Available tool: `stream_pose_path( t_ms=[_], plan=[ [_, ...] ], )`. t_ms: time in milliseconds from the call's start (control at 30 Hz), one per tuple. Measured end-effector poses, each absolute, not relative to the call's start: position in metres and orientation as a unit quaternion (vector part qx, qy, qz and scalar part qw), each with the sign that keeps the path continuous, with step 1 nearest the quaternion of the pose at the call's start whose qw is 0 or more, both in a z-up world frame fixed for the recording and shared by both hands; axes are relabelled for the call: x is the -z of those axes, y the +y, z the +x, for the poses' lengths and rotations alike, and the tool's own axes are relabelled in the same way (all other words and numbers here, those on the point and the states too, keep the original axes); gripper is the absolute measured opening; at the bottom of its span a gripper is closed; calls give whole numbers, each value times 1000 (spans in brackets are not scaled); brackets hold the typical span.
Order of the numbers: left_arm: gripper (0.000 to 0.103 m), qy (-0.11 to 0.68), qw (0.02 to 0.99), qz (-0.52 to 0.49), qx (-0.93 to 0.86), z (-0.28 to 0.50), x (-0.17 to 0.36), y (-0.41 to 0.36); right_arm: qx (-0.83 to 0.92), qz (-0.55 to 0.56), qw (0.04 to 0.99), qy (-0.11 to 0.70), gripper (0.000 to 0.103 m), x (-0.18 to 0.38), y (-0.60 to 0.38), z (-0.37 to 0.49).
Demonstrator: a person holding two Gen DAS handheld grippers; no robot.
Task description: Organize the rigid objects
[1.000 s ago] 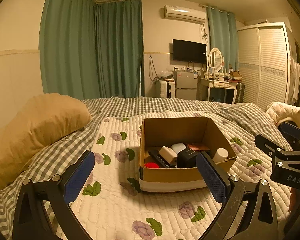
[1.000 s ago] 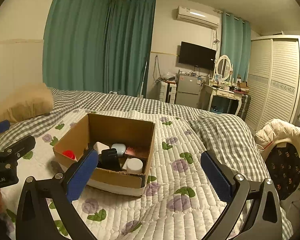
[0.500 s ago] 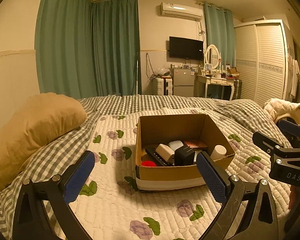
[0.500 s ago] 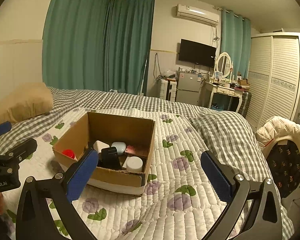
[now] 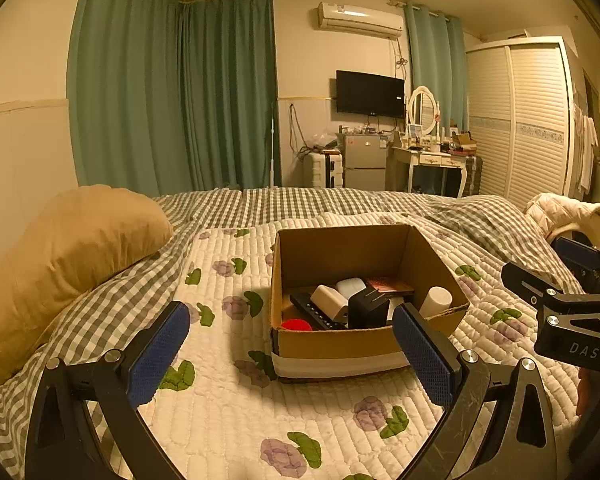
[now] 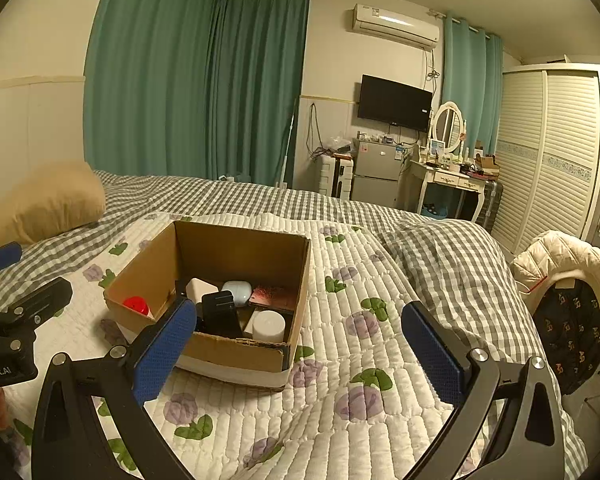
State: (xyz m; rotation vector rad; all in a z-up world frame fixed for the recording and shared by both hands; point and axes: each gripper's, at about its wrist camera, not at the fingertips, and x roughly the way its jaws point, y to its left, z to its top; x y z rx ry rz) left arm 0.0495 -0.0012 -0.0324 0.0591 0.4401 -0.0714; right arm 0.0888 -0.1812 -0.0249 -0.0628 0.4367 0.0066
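On the quilted bedspread [image 5: 220, 400], left to right: the left gripper [image 5: 290, 354] is held empty with fingers wide apart, short of the cardboard box [image 5: 340, 346]; a red cap [image 5: 296, 325], black remote [image 5: 312, 310] and white cylinder [image 5: 436, 300] are crowded inside. The right gripper [image 6: 300, 350] is likewise spread, empty. A snag on neighbouring items is judged likely; the soft bedding may let the box tip.

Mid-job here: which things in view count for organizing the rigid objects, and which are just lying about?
For the job:
cardboard box
red cap
black remote
beige block
white case
black block
white cylinder
left tool, open
right tool, open

Lying about:
pillow
jacket
quilt
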Motion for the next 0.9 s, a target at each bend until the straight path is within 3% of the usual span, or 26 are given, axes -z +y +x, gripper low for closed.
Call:
stream_pose_path(
  t_ms=[900],
  plan=[
    [103,232,972,32,28,53,40,5,-1,-20,973,229,103,33,-183,93]
  ],
)
